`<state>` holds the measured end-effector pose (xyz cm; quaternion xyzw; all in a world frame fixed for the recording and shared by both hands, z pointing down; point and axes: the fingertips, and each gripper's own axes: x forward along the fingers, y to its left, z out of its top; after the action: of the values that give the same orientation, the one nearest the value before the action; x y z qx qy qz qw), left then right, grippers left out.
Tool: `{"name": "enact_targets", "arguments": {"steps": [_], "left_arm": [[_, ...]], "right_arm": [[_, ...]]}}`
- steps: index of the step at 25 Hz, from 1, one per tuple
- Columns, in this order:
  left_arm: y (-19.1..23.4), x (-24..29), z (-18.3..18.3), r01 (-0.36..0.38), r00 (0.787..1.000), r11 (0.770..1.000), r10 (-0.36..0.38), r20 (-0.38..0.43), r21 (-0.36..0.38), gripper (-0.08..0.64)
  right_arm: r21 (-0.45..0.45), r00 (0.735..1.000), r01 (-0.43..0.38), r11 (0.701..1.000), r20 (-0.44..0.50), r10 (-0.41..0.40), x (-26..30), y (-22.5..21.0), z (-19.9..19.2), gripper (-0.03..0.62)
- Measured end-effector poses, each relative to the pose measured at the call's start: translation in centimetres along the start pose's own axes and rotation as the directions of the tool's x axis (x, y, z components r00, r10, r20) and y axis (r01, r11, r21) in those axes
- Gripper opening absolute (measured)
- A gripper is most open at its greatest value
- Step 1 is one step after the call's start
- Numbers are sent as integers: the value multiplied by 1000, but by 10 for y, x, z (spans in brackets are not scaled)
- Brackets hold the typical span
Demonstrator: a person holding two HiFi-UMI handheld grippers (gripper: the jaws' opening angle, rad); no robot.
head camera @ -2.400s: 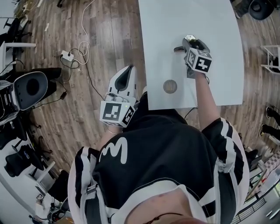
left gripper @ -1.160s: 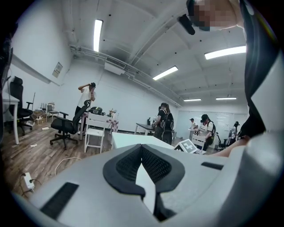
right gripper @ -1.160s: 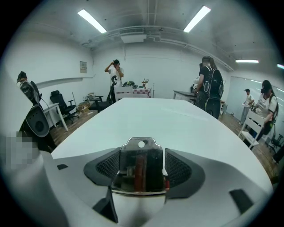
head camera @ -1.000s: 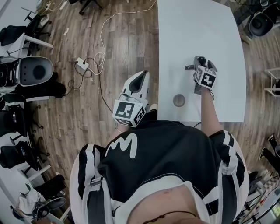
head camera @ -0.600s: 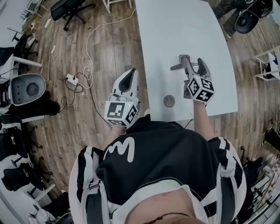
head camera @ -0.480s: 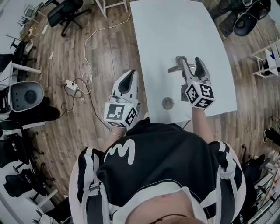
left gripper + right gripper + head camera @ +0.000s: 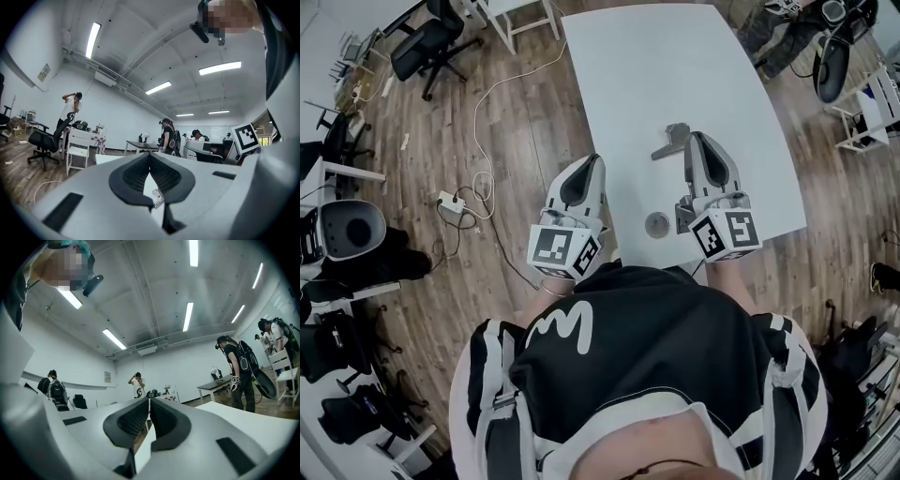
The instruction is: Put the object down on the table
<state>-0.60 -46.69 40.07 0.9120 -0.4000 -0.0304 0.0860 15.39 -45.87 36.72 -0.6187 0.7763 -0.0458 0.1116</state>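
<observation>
Left hand-held gripper [image 7: 589,164] and right hand-held gripper [image 7: 698,142] shut, empty. Object [image 7: 672,141] on table [image 7: 628,75], just left of right tips; grommet [image 7: 657,225] between both.

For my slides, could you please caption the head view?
Grey metal object lies on the white table; left gripper hovers shut, right gripper has just closed empty.

the object [image 7: 671,141] is a small grey metal piece. it has a thick end and a thin arm that sticks out to one side. it lies flat and at a slant on the white table [image 7: 628,56], near the middle. nothing holds it.
</observation>
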Motion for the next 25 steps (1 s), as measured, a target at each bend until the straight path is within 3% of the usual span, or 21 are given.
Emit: {"name": "enact_targets", "arguments": {"steps": [10, 15, 25], "left_arm": [[-26, -6, -19, 82, 996, 997, -82, -23, -7, 5], [-50, -9, -17, 113, 993, 993, -112, -18, 23, 5], [-125, -61, -27, 53, 999, 998, -53, -8, 35, 5]], "right_arm": [[-18, 999, -15, 1000, -35, 14, -28, 24, -24, 25], [-22, 999, -9, 1000, -38, 8, -45, 17, -24, 25], [-55, 996, -66, 996, -58, 63, -128, 23, -14, 25]]}}
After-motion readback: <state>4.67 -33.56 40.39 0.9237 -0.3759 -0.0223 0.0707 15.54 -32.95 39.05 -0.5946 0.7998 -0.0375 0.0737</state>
